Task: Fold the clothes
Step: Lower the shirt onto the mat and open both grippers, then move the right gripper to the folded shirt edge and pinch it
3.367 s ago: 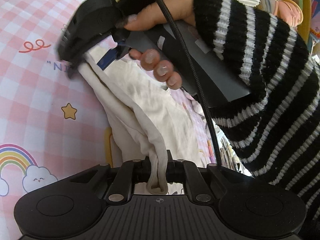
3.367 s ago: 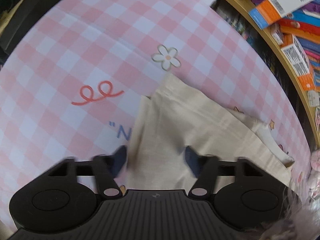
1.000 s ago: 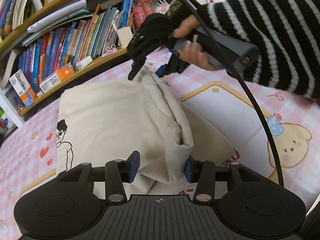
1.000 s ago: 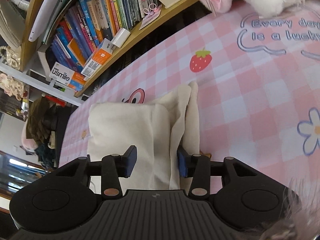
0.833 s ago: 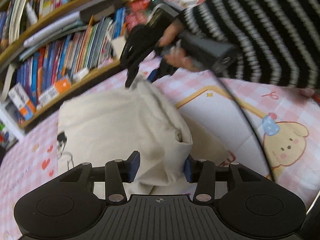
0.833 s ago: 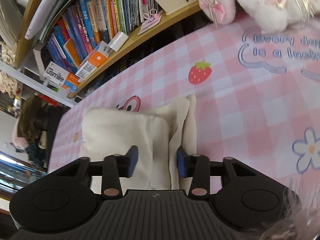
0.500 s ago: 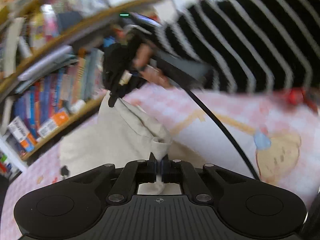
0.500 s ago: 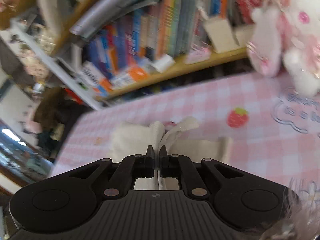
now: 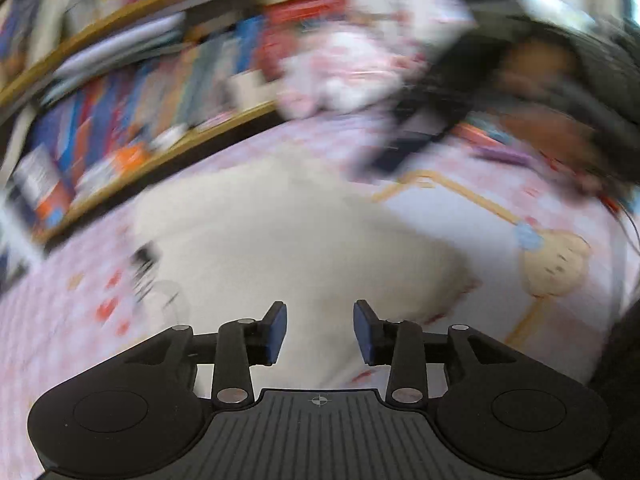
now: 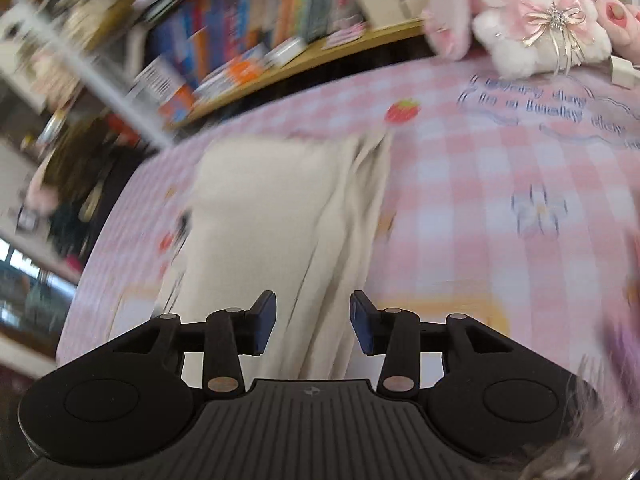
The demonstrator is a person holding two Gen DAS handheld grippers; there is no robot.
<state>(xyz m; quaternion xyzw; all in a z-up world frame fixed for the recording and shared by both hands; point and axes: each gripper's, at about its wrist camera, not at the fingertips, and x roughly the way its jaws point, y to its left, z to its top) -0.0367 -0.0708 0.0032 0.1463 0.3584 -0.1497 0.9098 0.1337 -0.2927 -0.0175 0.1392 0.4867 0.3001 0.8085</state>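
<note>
A cream garment [image 9: 300, 232] lies folded on the pink checked cloth [image 9: 60, 340], blurred by motion in both wrist views. My left gripper [image 9: 320, 330] hovers above its near edge with jaws opening and nothing gripped between the blue pads. In the right wrist view the same garment [image 10: 288, 216] stretches away as a long folded strip, and my right gripper [image 10: 312, 322] hangs over its near end, jaws opening and clear of the fabric. The right gripper [image 9: 404, 148] and the hand holding it appear as a dark blur at the left view's upper right.
A wooden bookshelf [image 10: 256, 40] packed with books runs along the table's far side. A white and pink plush toy [image 10: 520, 16] sits at the far right edge of the cloth [image 10: 480, 184]. A printed bear figure [image 9: 556, 264] marks the cloth to the right of the garment.
Both grippers were shut on raised folds of the garment half a second ago; both have let go and opened. The garment now lies flat and both hands have pulled back and up.
</note>
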